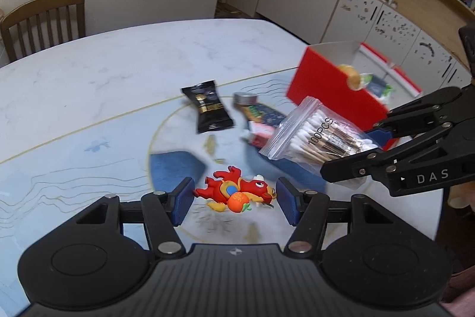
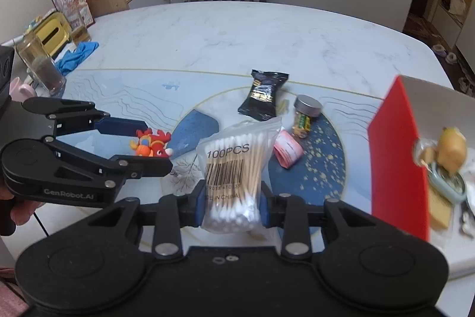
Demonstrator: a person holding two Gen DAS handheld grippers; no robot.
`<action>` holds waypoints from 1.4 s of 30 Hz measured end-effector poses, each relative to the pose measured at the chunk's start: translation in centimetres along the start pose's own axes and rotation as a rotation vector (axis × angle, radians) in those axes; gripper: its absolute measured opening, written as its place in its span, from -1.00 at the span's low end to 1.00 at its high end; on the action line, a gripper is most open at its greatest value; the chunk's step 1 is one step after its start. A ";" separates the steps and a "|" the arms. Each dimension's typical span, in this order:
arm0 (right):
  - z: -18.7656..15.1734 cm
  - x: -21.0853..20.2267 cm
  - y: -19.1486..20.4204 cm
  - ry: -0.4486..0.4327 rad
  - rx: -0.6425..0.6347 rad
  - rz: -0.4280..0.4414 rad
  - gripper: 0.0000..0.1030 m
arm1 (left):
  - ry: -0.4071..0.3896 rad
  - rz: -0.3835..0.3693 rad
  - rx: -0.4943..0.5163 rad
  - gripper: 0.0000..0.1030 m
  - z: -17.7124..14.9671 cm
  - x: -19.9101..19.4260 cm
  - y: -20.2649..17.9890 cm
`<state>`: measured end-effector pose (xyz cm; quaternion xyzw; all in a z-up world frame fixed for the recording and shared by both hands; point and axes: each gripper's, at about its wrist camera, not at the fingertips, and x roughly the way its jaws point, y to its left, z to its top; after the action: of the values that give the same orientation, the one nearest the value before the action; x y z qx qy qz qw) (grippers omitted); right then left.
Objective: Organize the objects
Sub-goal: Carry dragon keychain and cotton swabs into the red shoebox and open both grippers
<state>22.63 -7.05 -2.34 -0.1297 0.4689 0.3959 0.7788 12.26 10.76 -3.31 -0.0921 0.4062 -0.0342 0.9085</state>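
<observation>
- The right hand-held gripper [image 2: 233,208] pinches a clear zip plastic bag of cotton swabs [image 2: 234,168] printed "100PCS"; its blue pads press the bag's lower sides, and the bag stands up between them, off the bench.
- The left hand-held gripper [image 1: 234,199] has its blue pads at either end of a red and orange rubbery dragon figurine [image 1: 237,192]. In the right wrist view the figurine [image 2: 151,144] sits between that gripper's fingers, above the bench [image 2: 237,28]; the blur makes it hard to tell how firmly the pads bear on it.
- An open red cardboard box with a white inside [image 2: 394,156] stands at 3 o'clock from the swab bag in the right wrist view. It holds a yellow-tan toy figure [image 2: 451,150], a pale teal round dish [image 2: 445,186], a tan flat block [image 2: 439,213] and some small blurred bits.
- A small clear jar with a grey metal screw lid [image 2: 305,115] lies tilted on the bench at 1 o'clock from the bag; yellow and green contents show through it.
- A black foil sachet with gold print [image 2: 264,97] lies at 12 o'clock from the bag, just beside the jar.
- A pink roll of paper tape [image 2: 288,150] lies between the bag and the jar.
- At the bench's far left edge, around 10 o'clock, stands a tall clear glass [image 2: 41,67], with a crumpled blue glove [image 2: 77,55] beside it.
</observation>
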 end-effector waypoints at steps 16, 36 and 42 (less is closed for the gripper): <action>-1.3 -7.5 -6.2 -0.107 0.026 0.022 -0.36 | -0.055 -0.041 0.087 0.16 4.5 -1.4 -9.1; -3.2 -11.8 -20.9 -0.177 0.094 -0.060 -0.36 | -0.081 -0.069 0.192 0.16 11.9 5.1 -22.0; -3.7 -11.3 -24.5 -0.167 0.109 -0.104 -0.36 | -0.046 -0.046 0.244 0.16 12.7 8.5 -25.2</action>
<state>35.61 -30.80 0.95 -0.0777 0.4161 0.3384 0.8404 27.71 -13.35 3.67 0.0089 0.3758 -0.1023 0.9210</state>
